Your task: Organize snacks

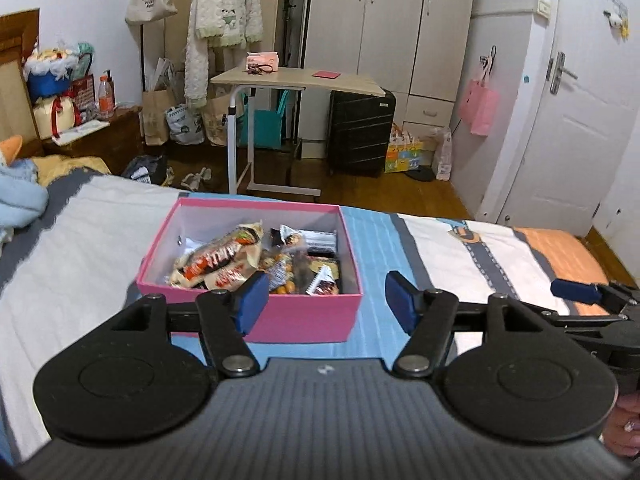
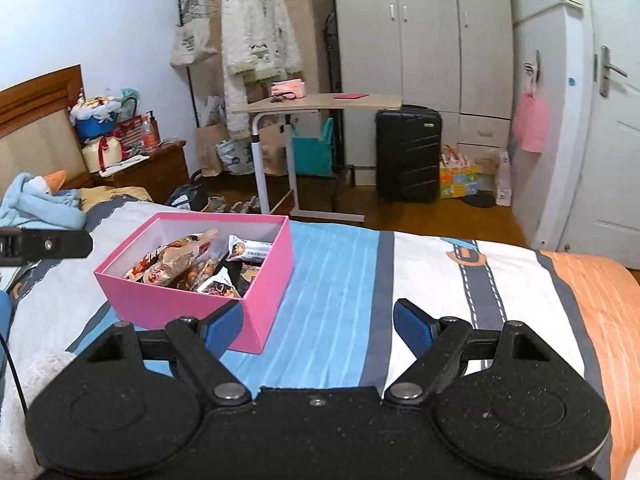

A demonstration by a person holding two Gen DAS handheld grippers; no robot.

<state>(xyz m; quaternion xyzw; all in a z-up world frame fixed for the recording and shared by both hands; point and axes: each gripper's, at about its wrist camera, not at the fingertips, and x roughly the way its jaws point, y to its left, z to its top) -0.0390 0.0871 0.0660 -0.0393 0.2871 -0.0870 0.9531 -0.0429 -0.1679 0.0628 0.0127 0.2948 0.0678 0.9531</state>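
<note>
Jaws of the left gripper and right gripper are spread wide and hold nothing. Just ahead, a pink box full of wrapped snacks sits on the striped bed.

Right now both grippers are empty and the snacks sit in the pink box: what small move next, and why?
Probably ease the left gripper forward and down over the pink box. Its jaws stand open, it is the nearer one to the box, and the snack packets lie loose in a heap at the box's near-left corner. The right gripper, also open, points at bare bedspread.
</note>
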